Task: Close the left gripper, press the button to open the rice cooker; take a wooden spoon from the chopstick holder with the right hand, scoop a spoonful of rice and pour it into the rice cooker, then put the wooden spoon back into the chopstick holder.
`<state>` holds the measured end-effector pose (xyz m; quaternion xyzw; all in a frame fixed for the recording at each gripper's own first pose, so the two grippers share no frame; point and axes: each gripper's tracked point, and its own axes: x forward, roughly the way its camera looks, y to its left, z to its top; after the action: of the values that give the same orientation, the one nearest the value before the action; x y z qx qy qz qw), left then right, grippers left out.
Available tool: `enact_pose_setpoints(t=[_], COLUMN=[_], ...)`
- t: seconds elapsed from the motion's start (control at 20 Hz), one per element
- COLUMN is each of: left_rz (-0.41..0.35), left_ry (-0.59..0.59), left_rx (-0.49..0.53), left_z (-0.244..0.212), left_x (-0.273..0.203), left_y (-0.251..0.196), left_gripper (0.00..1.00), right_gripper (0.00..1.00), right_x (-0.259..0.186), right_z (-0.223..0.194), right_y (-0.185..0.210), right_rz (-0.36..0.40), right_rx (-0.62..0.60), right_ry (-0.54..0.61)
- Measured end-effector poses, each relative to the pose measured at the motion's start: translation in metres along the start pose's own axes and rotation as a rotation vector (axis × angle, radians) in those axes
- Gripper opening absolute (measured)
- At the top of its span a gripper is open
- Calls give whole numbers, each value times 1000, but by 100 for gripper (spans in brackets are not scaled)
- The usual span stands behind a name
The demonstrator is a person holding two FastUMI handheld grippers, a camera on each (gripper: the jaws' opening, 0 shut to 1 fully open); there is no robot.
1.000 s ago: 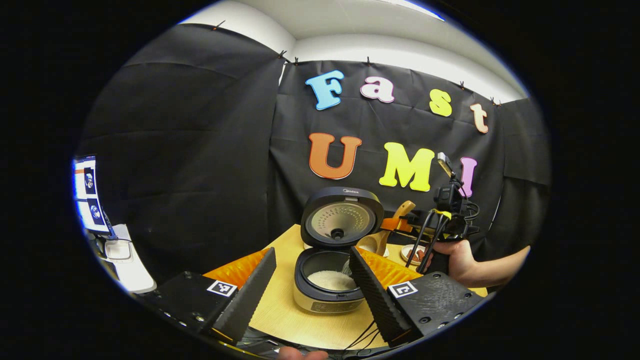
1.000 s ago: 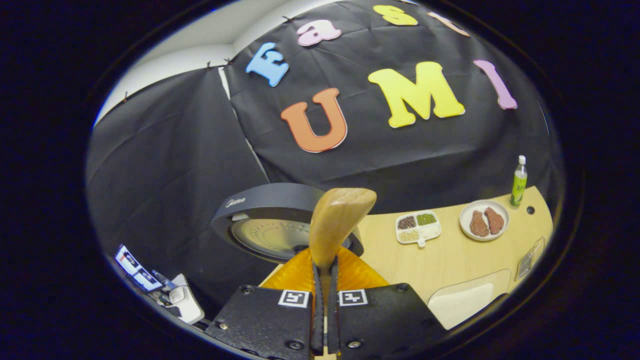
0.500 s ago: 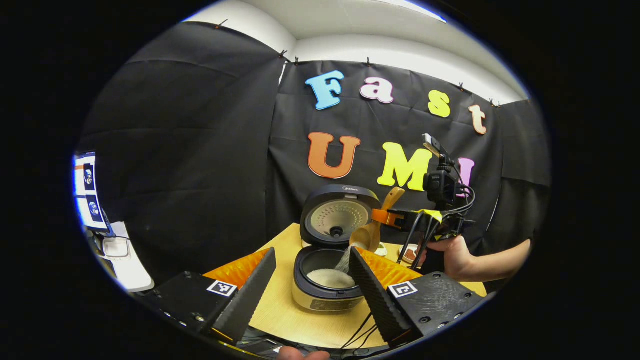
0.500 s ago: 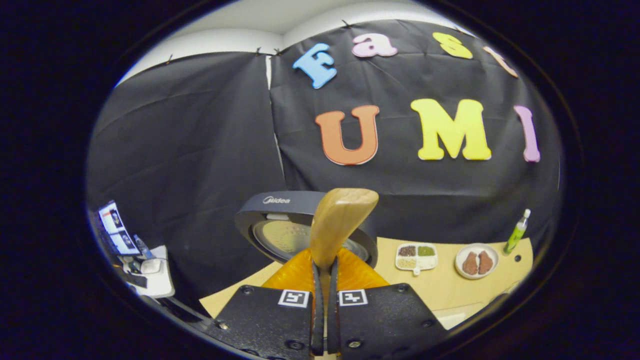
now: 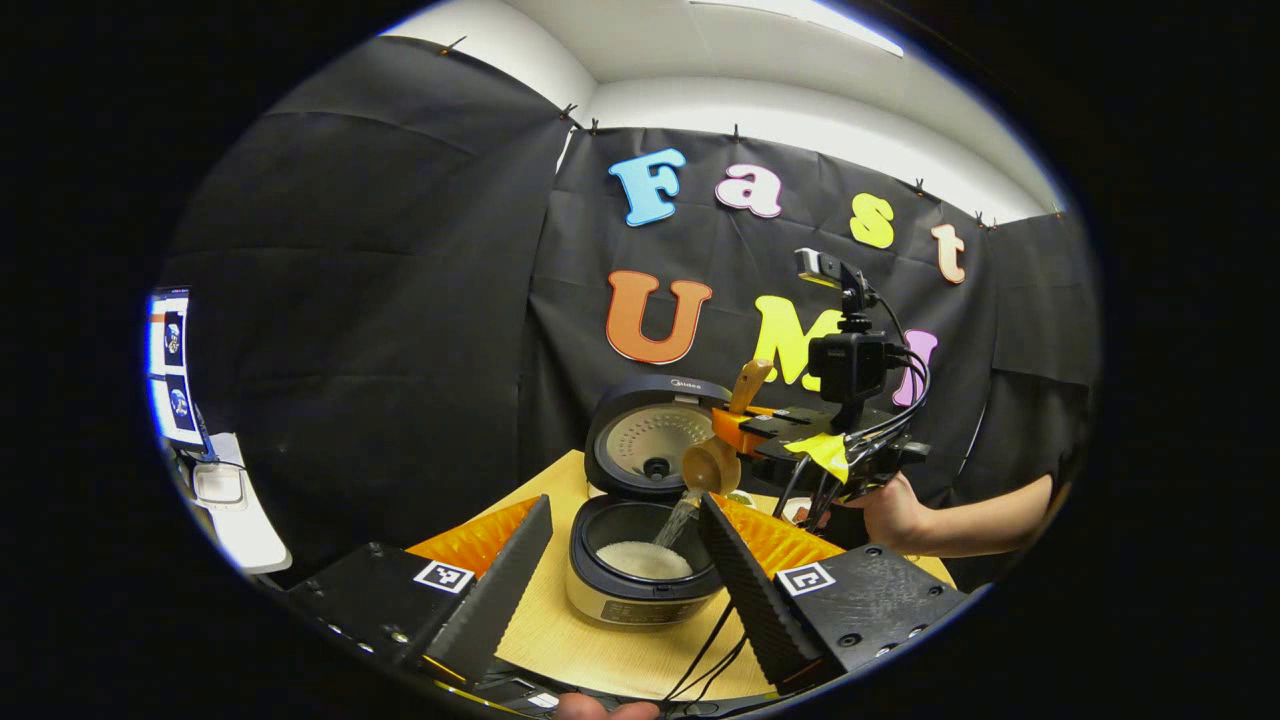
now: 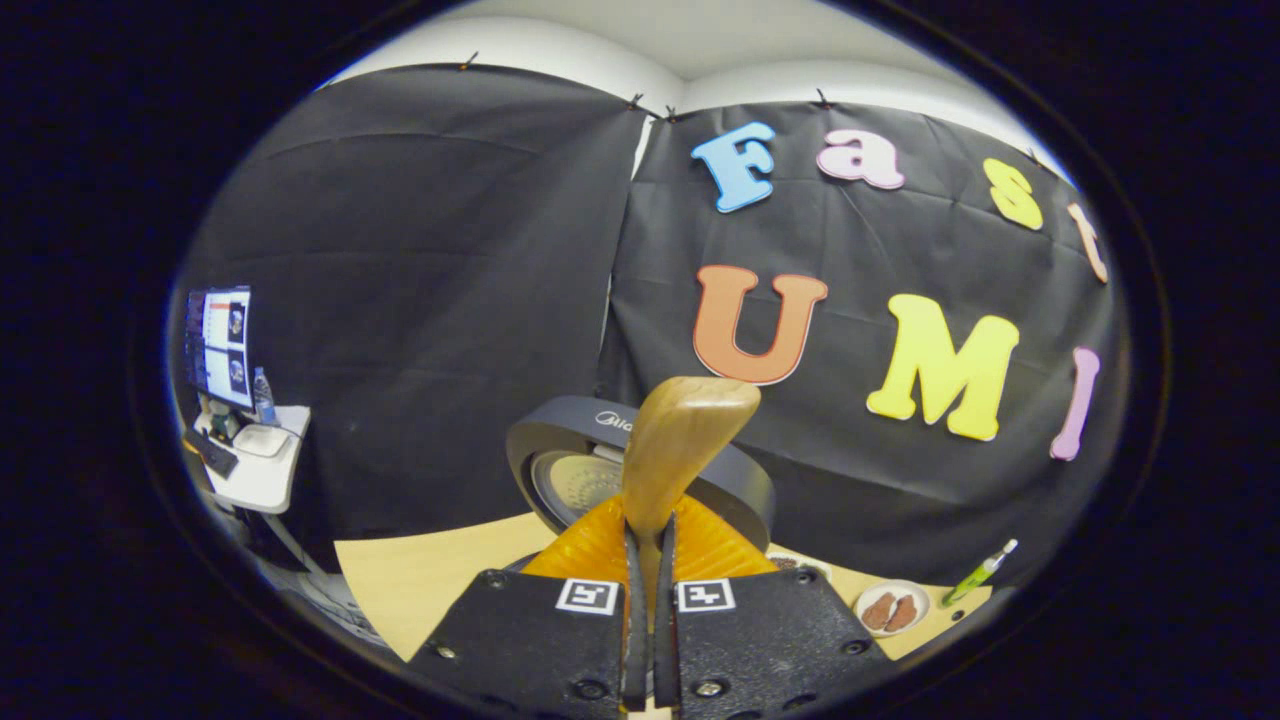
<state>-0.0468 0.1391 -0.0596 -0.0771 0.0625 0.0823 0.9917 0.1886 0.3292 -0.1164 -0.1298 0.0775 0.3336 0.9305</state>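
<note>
On the pale wooden table (image 5: 560, 640) the rice cooker (image 5: 640, 570) is standing with its lid up, button step done. The right gripper (image 5: 735, 432), clamped on the wooden spoon (image 5: 712, 462), is tipping rice (image 5: 678, 520) into the pot; returning the spoon remains. The left gripper (image 5: 625, 575) is waiting, fingers apart.

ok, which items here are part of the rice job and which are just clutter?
In use:
- dark open rice cooker, white rice in its pot
- wooden spoon, tipped, rice streaming off it
- right gripper, clamped on the spoon handle
- left gripper, open

Clutter:
- white plate of brown food
- green bottle
- side monitor
</note>
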Motion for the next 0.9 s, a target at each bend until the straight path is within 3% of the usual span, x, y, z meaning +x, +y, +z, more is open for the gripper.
enact_pose_setpoints(t=[0.45, 0.65, 0.9], left_rz=[-84, -87, -99], left_ry=[11, -3, 3], left_rx=[30, 10, 62], left_z=[-5, 0, 7], left_x=[-1, 1, 10], left_y=[-30, -32, -42], left_gripper=[95, 95, 95], right_gripper=[8, 8, 8], right_x=[-9, -18, -39], right_z=[10, 18, 32], right_y=[2, -4, -27], right_rz=[19, 34, 58], right_rx=[-3, 100, 337], right_ry=[-15, -35, -51])
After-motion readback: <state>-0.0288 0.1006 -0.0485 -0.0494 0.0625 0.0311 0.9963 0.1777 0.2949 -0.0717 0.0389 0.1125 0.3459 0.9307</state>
